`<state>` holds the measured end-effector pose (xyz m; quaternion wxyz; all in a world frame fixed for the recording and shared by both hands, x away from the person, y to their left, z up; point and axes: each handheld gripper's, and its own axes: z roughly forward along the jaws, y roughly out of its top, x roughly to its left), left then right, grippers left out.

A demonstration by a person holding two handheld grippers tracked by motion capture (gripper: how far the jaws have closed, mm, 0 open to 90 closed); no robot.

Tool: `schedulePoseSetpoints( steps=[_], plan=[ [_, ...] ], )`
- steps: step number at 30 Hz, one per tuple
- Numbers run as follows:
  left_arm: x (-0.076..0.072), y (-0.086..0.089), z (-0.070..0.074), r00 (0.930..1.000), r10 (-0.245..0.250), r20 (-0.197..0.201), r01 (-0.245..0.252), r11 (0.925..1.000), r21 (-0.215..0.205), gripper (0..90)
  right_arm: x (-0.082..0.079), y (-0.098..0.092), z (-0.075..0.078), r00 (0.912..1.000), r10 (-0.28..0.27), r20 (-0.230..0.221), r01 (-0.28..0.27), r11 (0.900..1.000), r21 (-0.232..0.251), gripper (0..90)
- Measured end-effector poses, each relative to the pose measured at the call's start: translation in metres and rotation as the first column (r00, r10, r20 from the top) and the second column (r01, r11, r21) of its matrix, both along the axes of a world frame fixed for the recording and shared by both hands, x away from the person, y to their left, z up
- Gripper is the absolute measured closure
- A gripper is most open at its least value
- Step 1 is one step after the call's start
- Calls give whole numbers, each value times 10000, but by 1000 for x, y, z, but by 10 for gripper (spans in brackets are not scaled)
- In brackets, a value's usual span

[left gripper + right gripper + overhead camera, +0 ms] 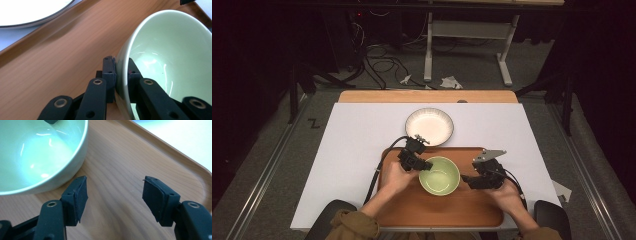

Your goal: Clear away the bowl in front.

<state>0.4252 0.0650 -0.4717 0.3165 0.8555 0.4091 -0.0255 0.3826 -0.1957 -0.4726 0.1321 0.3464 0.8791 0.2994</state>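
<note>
My left gripper is clamped on the near wall of the pale green bowl, one jaw inside, one outside. The glossy, empty bowl sits on the wooden tray. My right gripper stands open just beside the bowl.

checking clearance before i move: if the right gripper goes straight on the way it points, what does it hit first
Probably the bare wood of the tray. The right gripper has open jaws with nothing between them, angled down at the tray floor. The green bowl sits just beside one jaw, so that jaw might graze its wall; depth is hard to judge.
</note>
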Motion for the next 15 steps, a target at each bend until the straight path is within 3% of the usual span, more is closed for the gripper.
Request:
schedulePoseSetpoints(
  steps=[15],
  plan=[
    [-1,-4,-5,9997,-10,241,-1,9990,443,817,0,1,0,10000,26,24,-26,10000,-40,369]
  ],
)
